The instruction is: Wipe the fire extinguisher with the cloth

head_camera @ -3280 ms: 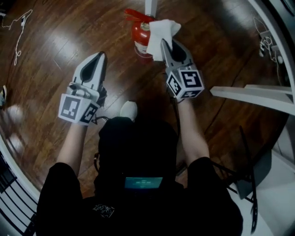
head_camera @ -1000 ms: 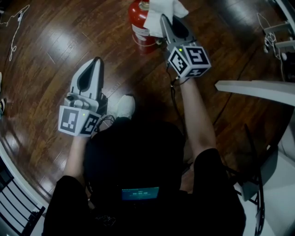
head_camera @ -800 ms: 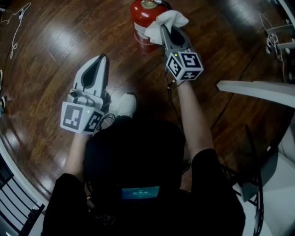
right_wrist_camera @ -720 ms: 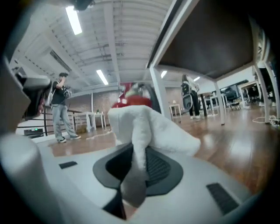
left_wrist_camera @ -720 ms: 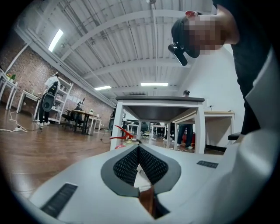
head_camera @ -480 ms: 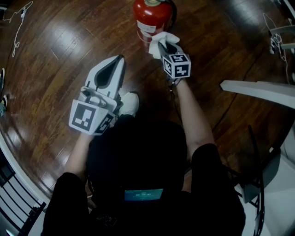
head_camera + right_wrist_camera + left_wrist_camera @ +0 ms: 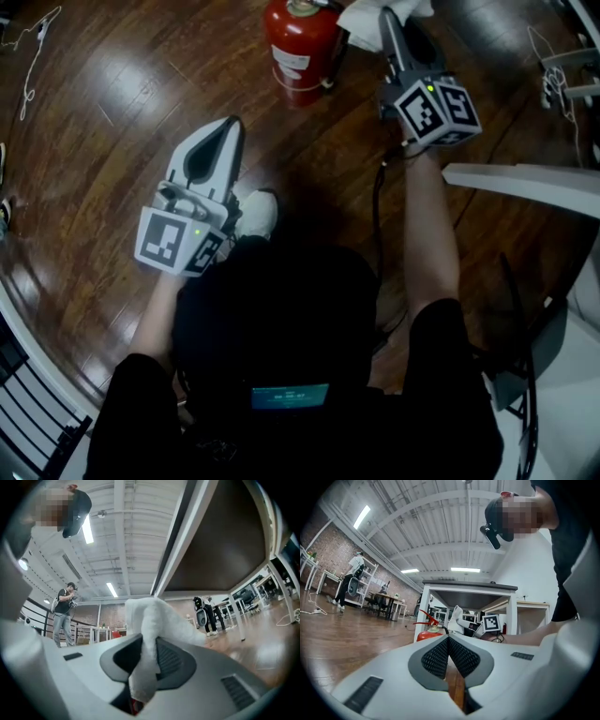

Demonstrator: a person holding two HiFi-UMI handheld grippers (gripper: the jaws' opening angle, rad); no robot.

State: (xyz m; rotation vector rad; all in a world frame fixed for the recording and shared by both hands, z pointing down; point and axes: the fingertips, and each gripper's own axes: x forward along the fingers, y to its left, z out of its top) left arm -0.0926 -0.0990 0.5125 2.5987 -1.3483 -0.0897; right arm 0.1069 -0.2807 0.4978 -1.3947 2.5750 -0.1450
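A red fire extinguisher (image 7: 302, 45) stands upright on the wooden floor at the top of the head view; its red top and lever (image 7: 427, 629) show in the left gripper view. My right gripper (image 7: 386, 13) is shut on a white cloth (image 7: 367, 14), held to the right of the extinguisher and a little apart from it. In the right gripper view the cloth (image 7: 151, 637) bulges out between the jaws. My left gripper (image 7: 228, 127) hangs lower left of the extinguisher, jaws closed together with nothing between them, tips (image 7: 448, 639) touching.
A white table leg and top (image 7: 525, 180) reach in from the right. A white shoe (image 7: 255, 212) rests on the dark wooden floor (image 7: 112, 112) below the left gripper. Cables (image 7: 37, 56) lie at the far left. A railing (image 7: 28, 412) runs along the lower left.
My right gripper with the cloth has swung from the front of the extinguisher up and to its right side. The left gripper has shifted slightly down and left.
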